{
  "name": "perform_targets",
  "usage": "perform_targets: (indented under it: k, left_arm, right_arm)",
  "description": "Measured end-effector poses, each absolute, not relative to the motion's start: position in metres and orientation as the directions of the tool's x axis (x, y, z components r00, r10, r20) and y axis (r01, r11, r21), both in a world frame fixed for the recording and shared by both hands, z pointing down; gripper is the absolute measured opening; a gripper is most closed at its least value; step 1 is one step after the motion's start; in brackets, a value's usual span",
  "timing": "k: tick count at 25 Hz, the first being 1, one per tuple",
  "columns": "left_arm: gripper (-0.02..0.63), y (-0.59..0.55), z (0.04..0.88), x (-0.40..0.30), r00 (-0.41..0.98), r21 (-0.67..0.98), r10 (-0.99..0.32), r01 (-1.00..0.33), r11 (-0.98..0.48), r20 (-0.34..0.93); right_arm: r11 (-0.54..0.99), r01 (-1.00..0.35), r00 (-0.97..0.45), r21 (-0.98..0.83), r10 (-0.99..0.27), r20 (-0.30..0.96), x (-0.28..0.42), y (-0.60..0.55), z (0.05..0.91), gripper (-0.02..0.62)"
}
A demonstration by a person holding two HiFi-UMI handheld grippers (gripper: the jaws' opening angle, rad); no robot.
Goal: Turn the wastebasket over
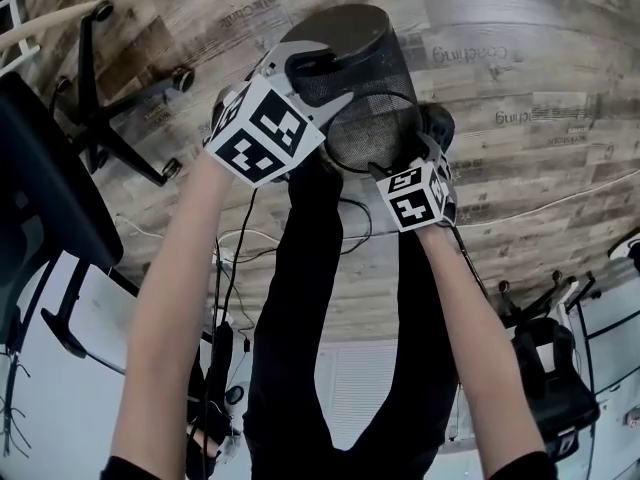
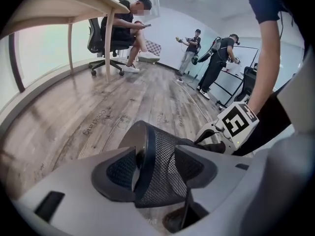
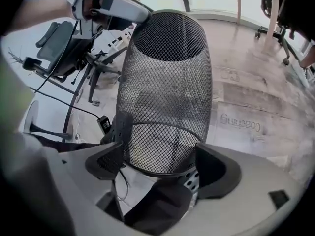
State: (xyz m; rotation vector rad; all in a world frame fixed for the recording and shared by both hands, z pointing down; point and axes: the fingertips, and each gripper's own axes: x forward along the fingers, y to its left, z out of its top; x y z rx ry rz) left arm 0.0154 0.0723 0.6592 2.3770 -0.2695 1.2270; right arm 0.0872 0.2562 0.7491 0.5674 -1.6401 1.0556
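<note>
A black mesh wastebasket [image 1: 350, 58] hangs tilted above the wooden floor, its solid base away from me and its open rim toward me. My left gripper [image 1: 318, 80] is shut on the edge of the base. In the left gripper view one pad lies on the solid bottom and the other on the mesh wall of the wastebasket [image 2: 157, 171], between the left gripper's [image 2: 155, 168] fingers. My right gripper [image 1: 405, 163] sits at the open rim. In the right gripper view the wastebasket [image 3: 167, 82] rim lies just ahead of the right gripper [image 3: 162, 163], whose pads stand wide without pressing.
An office chair base [image 1: 130, 138] stands to the left, and cables [image 1: 240, 238] trail over the floor under my arms. Another chair [image 1: 550, 368] is at lower right. In the left gripper view a desk [image 2: 74, 4], a seated person [image 2: 125, 33] and standing people [image 2: 216, 58] are far off.
</note>
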Motion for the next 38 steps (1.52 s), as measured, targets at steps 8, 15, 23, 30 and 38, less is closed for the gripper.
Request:
perform_targets:
  k: [8, 15, 23, 30, 38]
  left_arm:
    - [0.209, 0.082, 0.643, 0.017, 0.574, 0.248, 0.042, -0.286, -0.926, 0.817]
    - [0.19, 0.08, 0.622, 0.021, 0.605, 0.222, 0.003, -0.288, -0.932, 0.796]
    - [0.203, 0.08, 0.615, 0.021, 0.572, 0.046, -0.102, -0.238, -0.97, 0.814]
    - [0.311, 0.09, 0.625, 0.013, 0.538, 0.048, -0.095, -0.246, -0.968, 0.838]
    - [0.35, 0.104, 0.633, 0.022, 0.535, 0.051, -0.103, -0.266, -0.963, 0.839]
  right_arm:
    - [0.53, -0.767, -0.351, -0.362, 0.127, 0.928, 0.087, 0.261, 0.758, 0.434]
    - [0.566, -0.75, -0.346, -0.341, 0.103, 0.932, 0.076, 0.247, 0.775, 0.437]
    - [0.651, -0.722, -0.267, -0.234, 0.049, 0.962, 0.076, 0.207, 0.803, 0.436]
    - [0.618, -0.764, -0.243, -0.185, -0.01, 0.97, 0.1, 0.191, 0.802, 0.434]
    - [0.483, -0.85, -0.322, -0.21, -0.161, 0.933, 0.136, 0.142, 0.749, 0.434]
